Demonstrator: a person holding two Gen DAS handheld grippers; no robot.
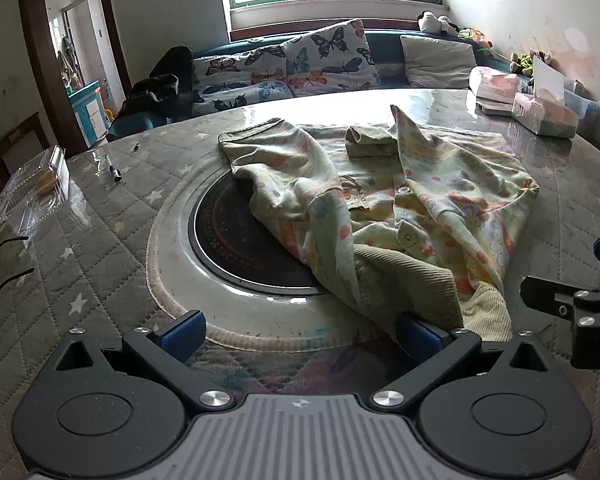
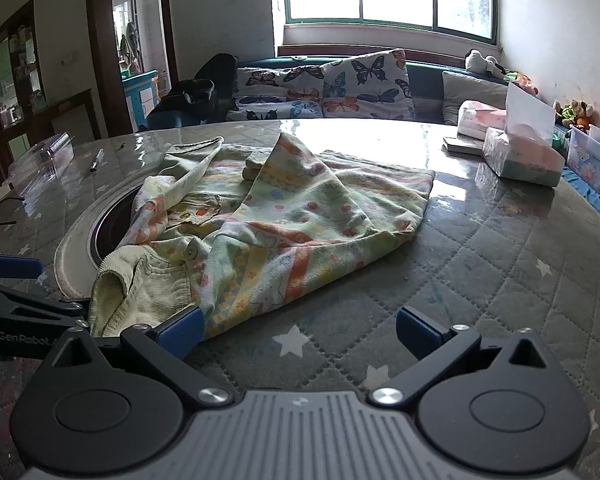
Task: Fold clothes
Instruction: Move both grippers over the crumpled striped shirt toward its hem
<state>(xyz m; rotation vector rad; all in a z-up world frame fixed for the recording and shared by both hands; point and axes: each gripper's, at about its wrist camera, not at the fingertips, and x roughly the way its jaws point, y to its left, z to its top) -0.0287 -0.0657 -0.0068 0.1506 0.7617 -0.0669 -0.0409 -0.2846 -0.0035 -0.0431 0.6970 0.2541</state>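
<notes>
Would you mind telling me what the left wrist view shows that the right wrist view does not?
Only the left wrist view shows most of the dark round inset in the table and the right gripper from the side. Only the right wrist view shows the bare quilted cover right of the garment. Both show the crumpled floral garment, the tissue box and the pen.
</notes>
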